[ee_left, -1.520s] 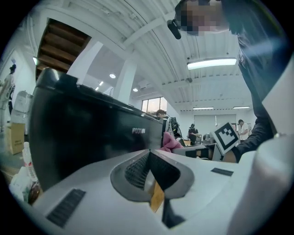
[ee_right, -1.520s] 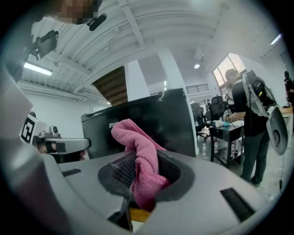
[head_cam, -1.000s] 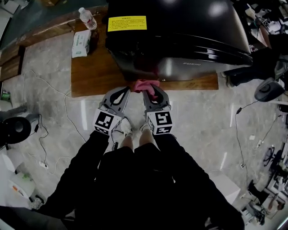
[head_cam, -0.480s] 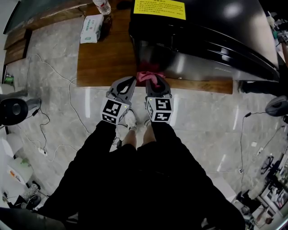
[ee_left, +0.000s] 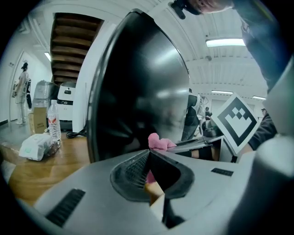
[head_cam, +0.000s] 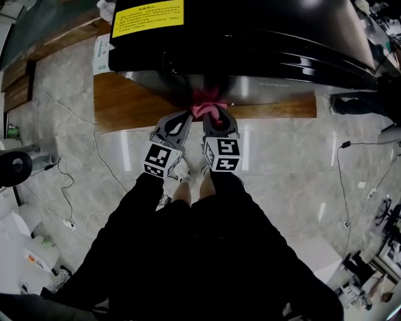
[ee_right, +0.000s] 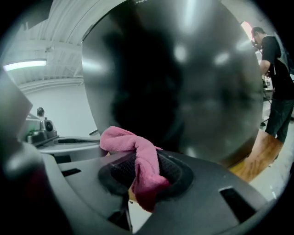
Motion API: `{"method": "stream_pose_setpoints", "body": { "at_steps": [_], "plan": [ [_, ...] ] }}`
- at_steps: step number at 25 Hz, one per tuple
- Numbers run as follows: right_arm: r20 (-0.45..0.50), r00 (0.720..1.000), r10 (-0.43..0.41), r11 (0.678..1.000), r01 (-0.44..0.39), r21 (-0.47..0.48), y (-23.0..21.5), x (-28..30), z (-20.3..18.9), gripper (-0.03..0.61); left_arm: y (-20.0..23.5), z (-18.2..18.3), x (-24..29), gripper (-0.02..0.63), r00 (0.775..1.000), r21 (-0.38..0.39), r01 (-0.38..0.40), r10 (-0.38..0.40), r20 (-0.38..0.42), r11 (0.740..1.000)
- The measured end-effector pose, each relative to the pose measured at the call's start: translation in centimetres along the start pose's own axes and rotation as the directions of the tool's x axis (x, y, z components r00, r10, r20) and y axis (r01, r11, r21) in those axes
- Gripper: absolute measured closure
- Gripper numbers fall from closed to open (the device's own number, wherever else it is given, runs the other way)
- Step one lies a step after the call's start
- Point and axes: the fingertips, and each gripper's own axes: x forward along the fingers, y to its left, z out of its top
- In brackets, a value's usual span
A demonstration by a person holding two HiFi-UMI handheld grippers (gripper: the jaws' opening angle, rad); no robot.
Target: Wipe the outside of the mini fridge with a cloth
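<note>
- Head view: the left gripper [head_cam: 183, 119] and the right gripper [head_cam: 217, 121] are held side by side, close together, both aimed at the lower front of the black mini fridge [head_cam: 250, 37].
- Right gripper view: the jaws are seen clamped on a pink cloth [ee_right: 123, 137], which is bunched over the tips and hangs down between them.
- The bunched end of the cloth is carried just ahead of the right jaws, right at the glossy fridge front; whether it is touching the surface cannot be told.
- Left gripper view: the jaws are pressed together at the tips, with nothing pinched between them; the cloth is seen just beyond them, to their right.
- The fridge is set on a wooden platform [head_cam: 125, 106], whose near edge is reached by both grippers' tips.
- A yellow label [head_cam: 149, 17] is stuck on the fridge top, well ahead and to the left of the left gripper.
- A water bottle [ee_left: 54, 124] and a white packet [ee_left: 36, 146] are seen on the platform, well to the left of the left gripper.
- A person in black [ee_right: 275, 78] is seen standing far to the right of the right gripper.
</note>
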Motion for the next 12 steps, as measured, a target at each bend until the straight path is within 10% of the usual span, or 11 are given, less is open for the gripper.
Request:
{"method": "stream_pose_setpoints", "body": {
  "at_steps": [12],
  "plan": [
    [0.012,0.979,-0.206,0.975,0.204,0.085,-18.5,-5.5,-0.5,0.482,-11.6,1.4,11.6,0.607,0.988,0.030,0.157,-0.157,-0.013,0.987]
  ]
}}
